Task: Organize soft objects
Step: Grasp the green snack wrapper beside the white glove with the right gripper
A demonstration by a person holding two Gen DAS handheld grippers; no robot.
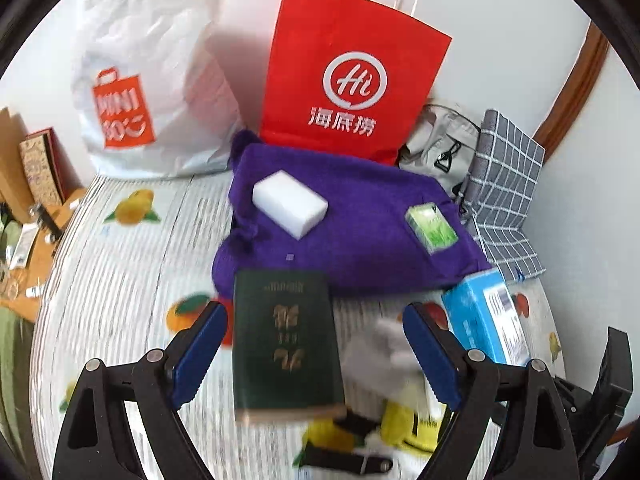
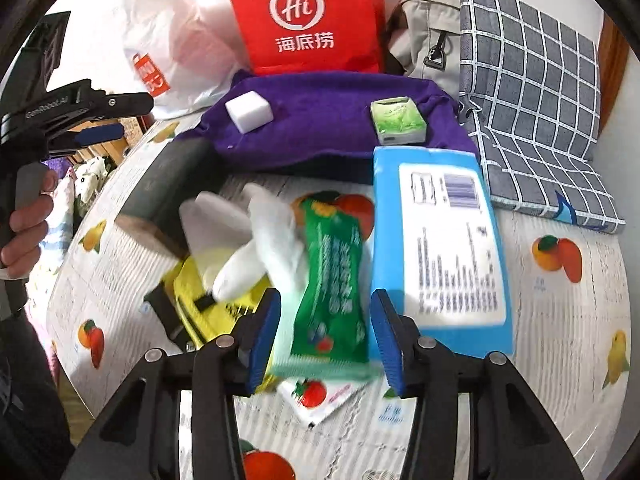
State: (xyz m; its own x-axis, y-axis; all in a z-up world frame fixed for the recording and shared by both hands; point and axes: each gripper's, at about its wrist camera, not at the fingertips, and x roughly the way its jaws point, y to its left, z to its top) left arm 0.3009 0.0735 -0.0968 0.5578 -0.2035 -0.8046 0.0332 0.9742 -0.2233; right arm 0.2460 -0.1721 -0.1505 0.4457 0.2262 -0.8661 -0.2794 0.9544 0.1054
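My right gripper (image 2: 326, 338) is shut on a green soft packet (image 2: 332, 280), whose sides fill the gap between the blue pads. My left gripper (image 1: 316, 340) stands wide open above a dark green book (image 1: 286, 344) and holds nothing; it also shows in the right wrist view, left gripper (image 2: 92, 120), in a person's hand (image 2: 24, 236). A purple towel (image 1: 360, 240) lies behind, with a white sponge block (image 1: 290, 202) and a small green tissue pack (image 1: 432, 229) on it. A white glove (image 2: 264, 236) lies over a yellow object (image 2: 204, 304).
A blue tissue pack (image 2: 440, 248) lies right of the green packet. A red paper bag (image 1: 348, 76), a white plastic bag (image 1: 148, 92), a grey bag (image 1: 440, 144) and a checked cushion (image 2: 532, 112) line the back. A strawberry sachet (image 2: 316, 398) lies on the fruit-print cloth (image 2: 560, 340).
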